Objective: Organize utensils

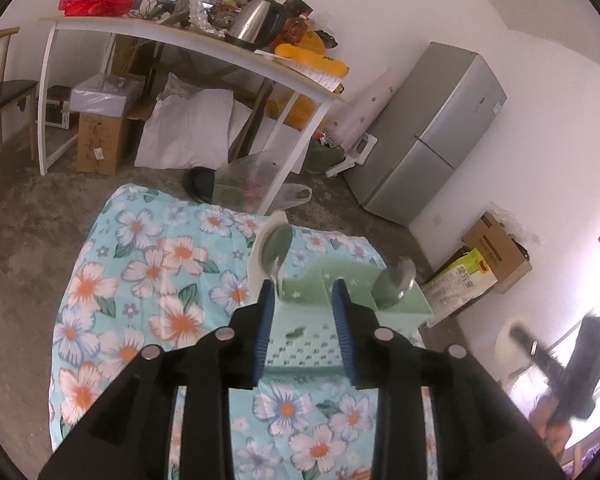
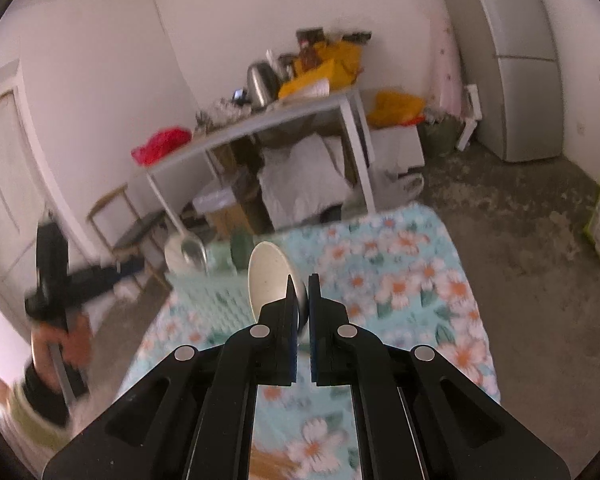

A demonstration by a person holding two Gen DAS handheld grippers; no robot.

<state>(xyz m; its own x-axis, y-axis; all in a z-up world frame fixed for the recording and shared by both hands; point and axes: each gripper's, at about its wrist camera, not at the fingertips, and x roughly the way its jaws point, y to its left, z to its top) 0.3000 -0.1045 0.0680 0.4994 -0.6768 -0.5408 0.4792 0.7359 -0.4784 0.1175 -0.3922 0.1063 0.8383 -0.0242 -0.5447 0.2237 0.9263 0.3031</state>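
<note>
Left wrist view: left gripper (image 1: 304,288) above a mint-green utensil holder (image 1: 340,320) on the floral cloth (image 1: 148,280), jaws partly apart with nothing pinched between the blue pads (image 1: 266,312). Metal spoon (image 1: 277,246) standing in the holder's left compartment beside a white spoon (image 1: 260,264); another metal spoon (image 1: 394,282) at the right end.

Right wrist view: right gripper (image 2: 303,280) nearly closed, clamped on a white ceramic spoon (image 2: 266,276), bowl upward, over the cloth (image 2: 400,260). Holder (image 2: 216,276) just left of it, blurred.
</note>
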